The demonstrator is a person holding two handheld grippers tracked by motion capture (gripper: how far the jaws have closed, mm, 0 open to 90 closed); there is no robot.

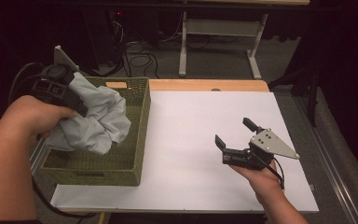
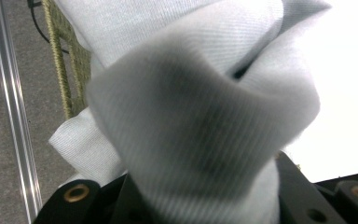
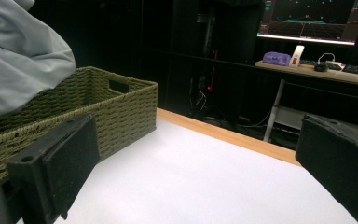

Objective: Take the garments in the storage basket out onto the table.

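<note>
A crumpled pale grey-blue cloth hangs over the green woven basket at the table's left. My left gripper is shut on the cloth's upper part, held above the basket. In the left gripper view the cloth bulges right in front of the camera and hides the jaws' tips. My right gripper hovers open over the white table sheet, its jaws spread wide with nothing between them. The right gripper view shows the basket and the cloth at the left.
A wooden table edge runs behind the white sheet. Beyond it stand a desk frame and cables on the floor. A desk with monitors appears in the right gripper view. A metal rail runs beside the basket.
</note>
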